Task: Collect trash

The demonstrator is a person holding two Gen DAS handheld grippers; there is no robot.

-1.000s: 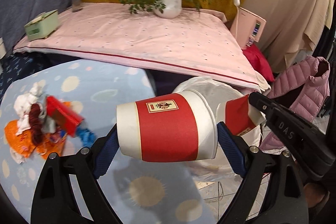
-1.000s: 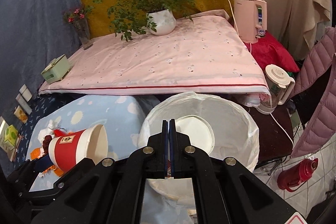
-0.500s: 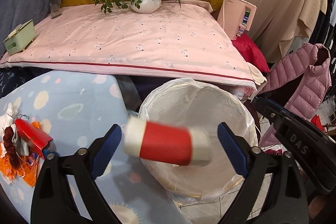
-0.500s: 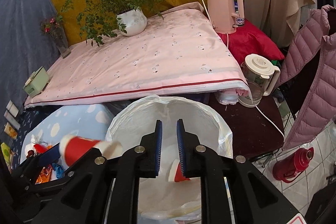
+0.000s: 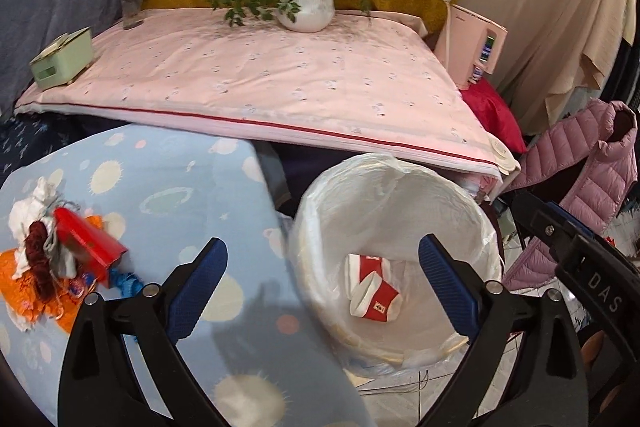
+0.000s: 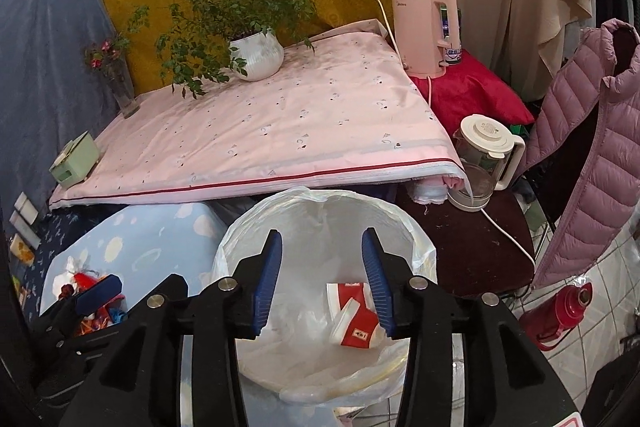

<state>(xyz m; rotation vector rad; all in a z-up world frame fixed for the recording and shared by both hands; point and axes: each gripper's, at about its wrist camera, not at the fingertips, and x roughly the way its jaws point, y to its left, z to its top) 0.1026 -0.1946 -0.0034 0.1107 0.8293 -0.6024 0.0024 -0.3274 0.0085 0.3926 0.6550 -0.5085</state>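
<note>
On the blue tablecloth (image 5: pixel 168 187), the trash pile (image 5: pixel 60 259) lies nearer the empty, wide-spread left gripper (image 5: pixel 322 283) than the just-opening, empty right gripper (image 6: pixel 320 279).

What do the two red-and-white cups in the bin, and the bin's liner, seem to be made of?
The cups: probably paper or thin card, matte, with a printed red band and rolled white rim; one looks slightly squashed. The liner: thin translucent plastic film, whitish and glossy, crinkled and bunched over the rim, with highlights on its folds.
</note>
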